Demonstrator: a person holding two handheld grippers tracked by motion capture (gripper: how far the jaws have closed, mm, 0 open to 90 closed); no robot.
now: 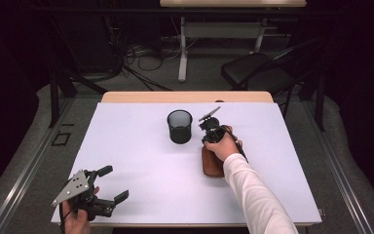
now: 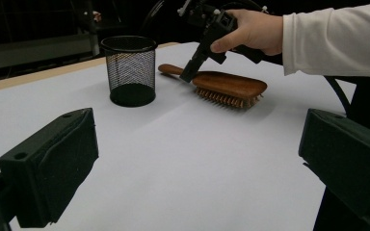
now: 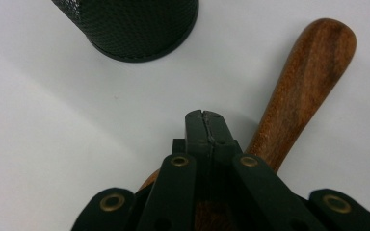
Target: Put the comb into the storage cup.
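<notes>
A wooden hairbrush [image 2: 229,86] lies bristles down on the white table, its handle [image 3: 308,82] pointing toward the black mesh cup [image 1: 180,126]. My right gripper [image 3: 206,127] is shut, jaws pressed together with nothing between them. Its tips point down at the brush's neck, where the handle meets the head; I cannot tell whether they touch the wood. In the high view the right gripper [image 1: 210,132] stands just right of the cup, above the brush head [image 1: 212,165]. My left gripper [image 1: 114,184] hovers at the table's near left corner, jaws wide open and empty [image 2: 197,154].
The white table top [image 1: 141,161] has a wooden strip along its far edge. A dark chair [image 1: 258,70] and another table's white legs [image 1: 182,48] stand beyond it, with cables on the floor. A white sleeve [image 1: 253,195] reaches across the near right part.
</notes>
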